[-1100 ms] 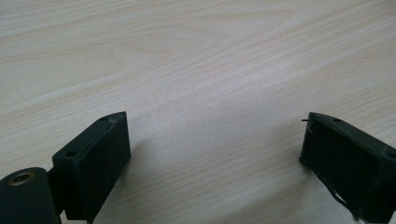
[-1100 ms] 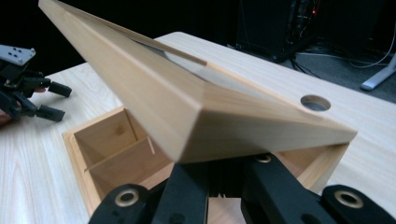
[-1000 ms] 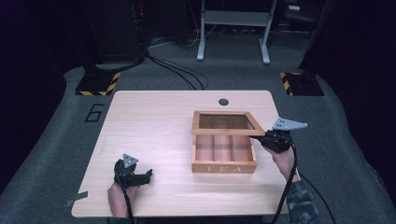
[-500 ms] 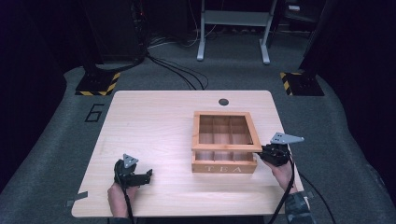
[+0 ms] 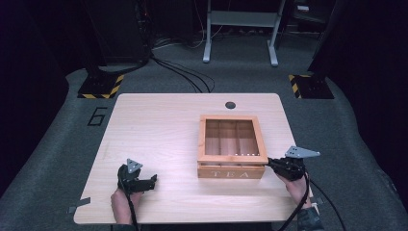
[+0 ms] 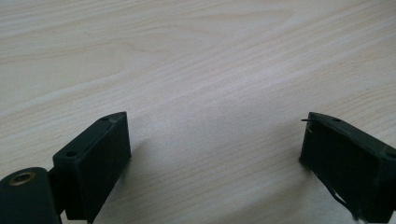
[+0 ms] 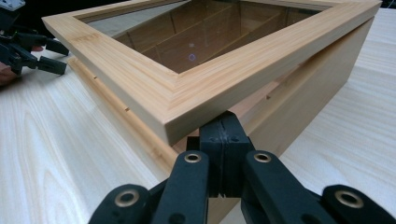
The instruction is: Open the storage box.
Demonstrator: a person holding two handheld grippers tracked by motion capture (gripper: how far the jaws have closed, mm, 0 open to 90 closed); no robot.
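While pressed together under the tea box lid (image 7: 187,93), right tongs (image 7: 225,133) seemingly touching it, left tongs (image 6: 215,149) wide apart over bare table (image 6: 196,56).

Table (image 5: 159,139) brightly lit, surroundings dark; soft shadows; sharp focus.

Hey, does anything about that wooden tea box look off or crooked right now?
Yes. The glass-paned wooden lid of the wooden tea box is not seated: its near corner stands raised off the box body, leaving a gap. The right gripper, fingers pressed together, sits under that corner. Nothing looks spilled or damaged.
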